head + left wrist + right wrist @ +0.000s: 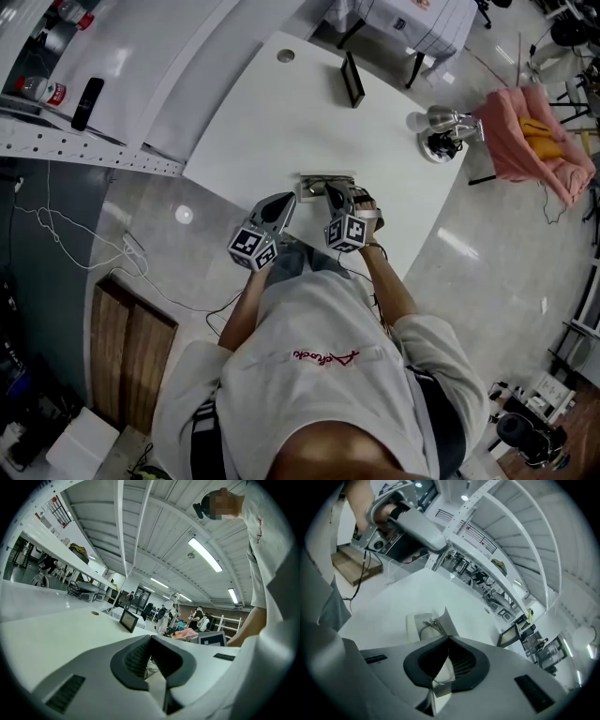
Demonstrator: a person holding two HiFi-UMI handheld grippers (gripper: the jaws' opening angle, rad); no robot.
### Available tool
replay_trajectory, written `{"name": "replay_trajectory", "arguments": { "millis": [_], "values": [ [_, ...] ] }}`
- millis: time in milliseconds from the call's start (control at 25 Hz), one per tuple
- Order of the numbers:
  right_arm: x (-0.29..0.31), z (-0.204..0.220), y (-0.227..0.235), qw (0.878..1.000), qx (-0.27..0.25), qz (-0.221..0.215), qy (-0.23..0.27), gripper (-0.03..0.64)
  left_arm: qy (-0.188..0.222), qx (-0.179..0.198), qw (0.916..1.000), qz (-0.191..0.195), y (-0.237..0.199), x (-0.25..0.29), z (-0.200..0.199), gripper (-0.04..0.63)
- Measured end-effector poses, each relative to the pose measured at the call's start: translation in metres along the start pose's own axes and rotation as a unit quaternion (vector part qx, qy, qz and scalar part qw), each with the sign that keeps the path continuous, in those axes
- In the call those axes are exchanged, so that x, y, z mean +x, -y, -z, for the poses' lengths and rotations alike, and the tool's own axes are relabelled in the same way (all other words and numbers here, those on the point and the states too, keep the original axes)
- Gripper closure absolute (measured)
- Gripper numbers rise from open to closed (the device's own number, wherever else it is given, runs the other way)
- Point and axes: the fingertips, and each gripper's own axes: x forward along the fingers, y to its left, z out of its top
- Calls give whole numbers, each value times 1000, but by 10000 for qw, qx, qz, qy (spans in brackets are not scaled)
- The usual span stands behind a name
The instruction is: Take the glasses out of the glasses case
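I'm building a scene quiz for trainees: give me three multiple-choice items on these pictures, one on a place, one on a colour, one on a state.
1. Where does the open white glasses case lie?
A) at the near edge of the white table
B) beside the round hole at the far side
C) on the floor

2. What colour is the cloth draped to the right of the table?
A) blue
B) pink
C) green

3. How does the right claw stand?
A) wide open
B) out of sight
C) closed

Answers:
1 A, the head view shows the case at the edge nearest the person.
2 B, the cloth is plainly pink.
3 C, its pads meet on what looks like the thin wire-rimmed glasses.
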Motion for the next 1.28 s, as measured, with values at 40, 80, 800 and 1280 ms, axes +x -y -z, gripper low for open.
{"name": "replay_trajectory", "arguments": {
  "millis": [40,80,800,1280],
  "values": [
    [1,1,-1,9999,-126,31,-79,615,-1,1,10000,0,0,0,0,570],
    [2,3,-1,9996,-235,60,-168,587,0,1,10000,0,1,0,0,569],
    [43,28,-2,9896,-1111,-355,-839,525,-7,-70,9999,-158,-6,-10,3,571],
    [44,28,-3,9865,-1357,-418,-822,604,12,-81,9998,-184,-10,-12,2,569]
  ]
}}
